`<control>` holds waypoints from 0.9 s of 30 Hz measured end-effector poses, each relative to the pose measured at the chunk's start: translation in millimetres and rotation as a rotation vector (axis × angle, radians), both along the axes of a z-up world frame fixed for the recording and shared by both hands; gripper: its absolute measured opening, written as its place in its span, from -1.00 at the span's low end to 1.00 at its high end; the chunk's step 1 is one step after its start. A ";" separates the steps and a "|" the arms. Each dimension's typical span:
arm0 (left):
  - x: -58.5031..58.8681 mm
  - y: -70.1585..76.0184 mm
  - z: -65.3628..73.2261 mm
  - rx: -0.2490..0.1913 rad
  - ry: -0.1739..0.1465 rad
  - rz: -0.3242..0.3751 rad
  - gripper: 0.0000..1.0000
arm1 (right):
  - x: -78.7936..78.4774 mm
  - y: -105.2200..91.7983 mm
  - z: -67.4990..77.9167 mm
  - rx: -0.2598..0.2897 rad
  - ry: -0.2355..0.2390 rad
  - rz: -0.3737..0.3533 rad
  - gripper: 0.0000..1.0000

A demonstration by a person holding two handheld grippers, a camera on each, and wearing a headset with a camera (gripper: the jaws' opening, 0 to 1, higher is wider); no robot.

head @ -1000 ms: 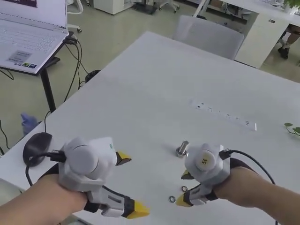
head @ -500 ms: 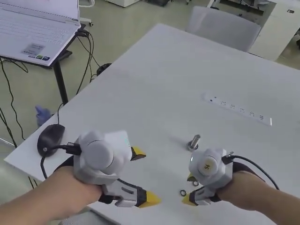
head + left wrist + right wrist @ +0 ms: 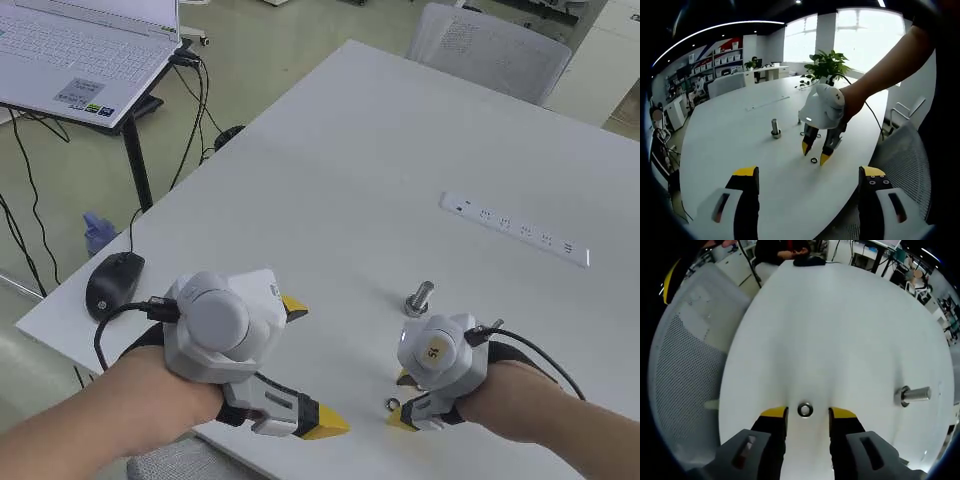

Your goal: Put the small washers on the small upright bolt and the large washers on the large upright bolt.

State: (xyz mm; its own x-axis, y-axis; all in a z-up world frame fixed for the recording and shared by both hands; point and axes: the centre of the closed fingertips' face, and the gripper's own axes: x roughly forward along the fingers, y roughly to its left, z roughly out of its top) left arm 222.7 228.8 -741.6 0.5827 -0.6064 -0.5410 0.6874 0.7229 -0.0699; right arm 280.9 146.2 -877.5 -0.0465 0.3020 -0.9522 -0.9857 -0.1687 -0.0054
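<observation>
A washer [image 3: 805, 410] lies flat on the white table, between the two yellow tips of my right gripper [image 3: 807, 413], which is open and straddles it with a small gap on each side. In the head view the right gripper [image 3: 401, 400] points down at that washer [image 3: 393, 404] near the table's front edge. The large upright bolt [image 3: 420, 297] stands just beyond it, and a small upright bolt [image 3: 497, 325] shows to its right. My left gripper [image 3: 315, 367] is open and holds nothing, left of the right one. From the left gripper [image 3: 810, 175] I see the large bolt [image 3: 775, 127] and more washers [image 3: 818, 135].
A white power strip [image 3: 515, 228] lies further back on the table [image 3: 350, 170]. A black mouse [image 3: 113, 283] sits at the left corner. A laptop [image 3: 80, 50] stands on a side stand to the left. A mesh chair [image 3: 690, 340] is at the near edge.
The head camera has swung, so the whole scene has shifted. The right gripper has come down closer around the washer. The left gripper stays open beside it.
</observation>
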 end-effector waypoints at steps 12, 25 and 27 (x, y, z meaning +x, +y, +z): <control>-1.4 4.0 -5.2 0.014 0.024 0.006 0.60 | 1.3 -4.0 -0.7 -0.027 -0.020 0.000 -0.70; 2.4 2.1 -5.5 0.014 0.032 -0.008 0.51 | 1.7 -1.6 -2.9 -0.130 -0.028 -0.006 -0.72; 1.9 2.7 -5.2 0.013 0.032 -0.007 0.51 | 2.1 -1.5 -2.9 -0.177 -0.041 0.001 -0.73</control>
